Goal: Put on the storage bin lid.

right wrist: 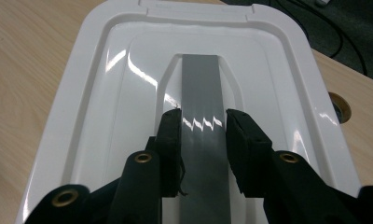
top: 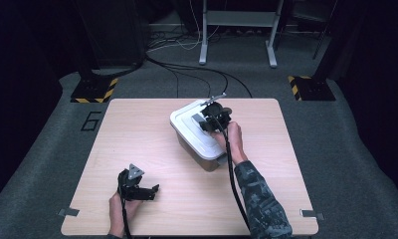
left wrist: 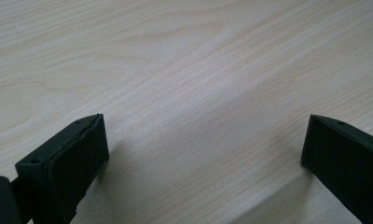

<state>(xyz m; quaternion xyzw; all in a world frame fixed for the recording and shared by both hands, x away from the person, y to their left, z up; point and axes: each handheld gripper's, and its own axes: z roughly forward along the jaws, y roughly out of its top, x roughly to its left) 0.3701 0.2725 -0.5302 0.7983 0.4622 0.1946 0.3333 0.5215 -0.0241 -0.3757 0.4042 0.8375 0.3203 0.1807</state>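
A white-lidded plastic box (top: 189,130) stands on the wooden table (top: 132,134), right of centre toward the far edge. A grey handle strip (right wrist: 201,79) runs along the middle of the glossy white lid (right wrist: 105,93). My right gripper (right wrist: 203,126) comes down onto the lid, its two black pads pressed against either side of the handle; from above the right gripper (top: 210,121) sits over the lid's middle. My left gripper (top: 152,191) rests low at the near left of the table, and in its own view the left gripper (left wrist: 203,140) stands wide open over bare wood.
A round cable hole (right wrist: 339,103) sits in the tabletop just beyond the box's right side. Past the far table edge are grey carpet, loose cables (top: 187,69) and the legs of a metal frame (top: 237,45). Black stands with yellow-striped bases (top: 93,92) flank the table.
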